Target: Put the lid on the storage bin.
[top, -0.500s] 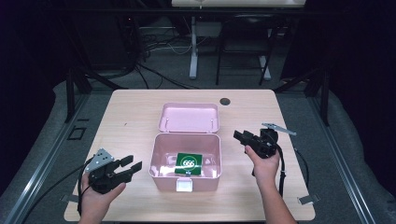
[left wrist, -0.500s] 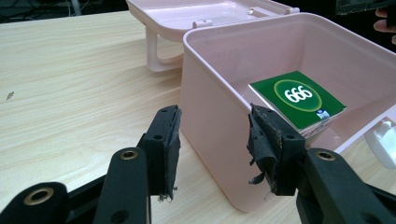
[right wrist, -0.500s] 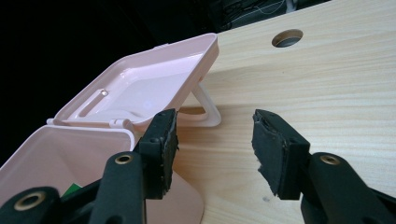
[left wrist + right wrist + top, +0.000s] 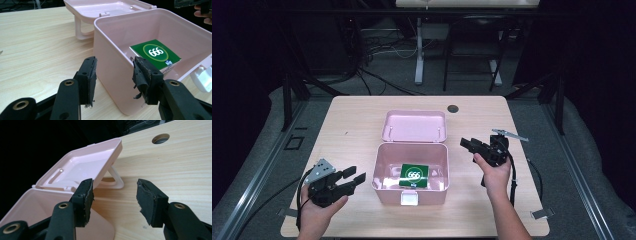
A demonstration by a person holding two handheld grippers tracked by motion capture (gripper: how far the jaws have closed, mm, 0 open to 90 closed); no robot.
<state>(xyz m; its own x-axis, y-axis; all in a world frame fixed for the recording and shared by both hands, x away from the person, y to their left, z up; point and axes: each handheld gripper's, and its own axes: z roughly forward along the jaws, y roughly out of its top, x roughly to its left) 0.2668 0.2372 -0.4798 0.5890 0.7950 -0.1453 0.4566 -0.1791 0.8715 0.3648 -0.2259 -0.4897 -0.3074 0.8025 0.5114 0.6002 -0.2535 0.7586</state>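
A pink plastic box [image 4: 383,172] stands open mid-table, its lid [image 4: 414,125] laid back behind it. A green packet marked 666 [image 4: 414,175] lies flat inside. My left gripper [image 4: 354,176] is held left of the box, jaws open and empty. In the left gripper view the left gripper [image 4: 113,80] points at the box's near corner [image 4: 112,57], with the green packet [image 4: 155,53] beyond it. My right gripper [image 4: 468,144] hovers right of the box, open and empty. From the right gripper [image 4: 115,197] I see the lid [image 4: 82,167] and its white handle [image 4: 113,178].
The light wooden table [image 4: 352,130] has a round cable hole [image 4: 453,108] at the back. A white latch [image 4: 410,199] sits on the box's front wall. A tape strip [image 4: 542,214] lies near the front right edge. Dark floor, cables and a stand leg [image 4: 418,55] lie beyond the table.
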